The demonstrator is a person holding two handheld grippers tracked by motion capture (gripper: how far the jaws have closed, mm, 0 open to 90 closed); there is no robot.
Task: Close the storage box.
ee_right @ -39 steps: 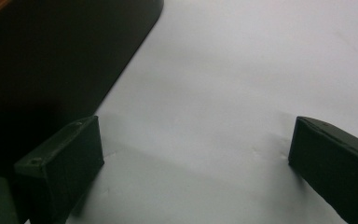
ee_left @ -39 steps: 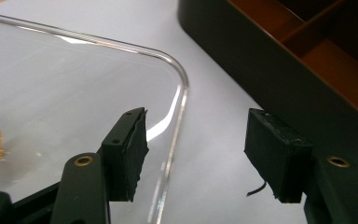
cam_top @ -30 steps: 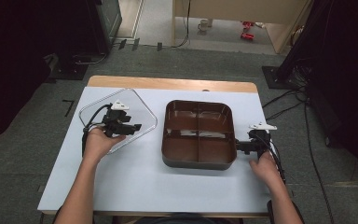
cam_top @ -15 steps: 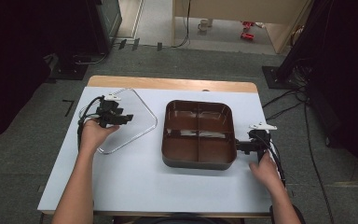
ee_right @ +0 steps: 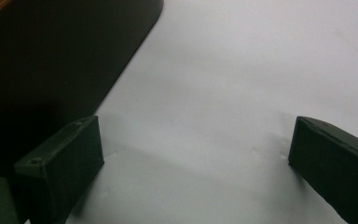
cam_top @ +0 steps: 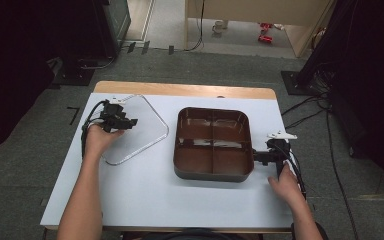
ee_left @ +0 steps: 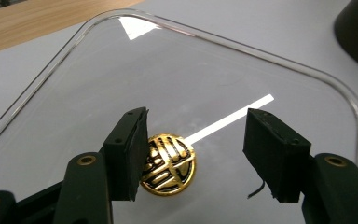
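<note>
- Clear plastic square lid [cam_top: 132, 129] lies flat at centre-left of the high view, beside my brown divided tray [cam_top: 213, 142].
- My left gripper [ee_left: 193, 156] hovers over it, jaws just opening, apart, nothing between.
- My right gripper [ee_right: 193, 163] gapes beside the tray.

Bright tabletop glare, dark surroundings

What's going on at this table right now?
A person works with a gripper in each hand. The left gripper hovers over a clear plastic lid lying on the white table; its jaws stand apart around the gold and black emblem on the lid, gripping nothing, and have just been opening. The right gripper sits beside the brown compartment tray, jaws open above the tabletop.
</note>
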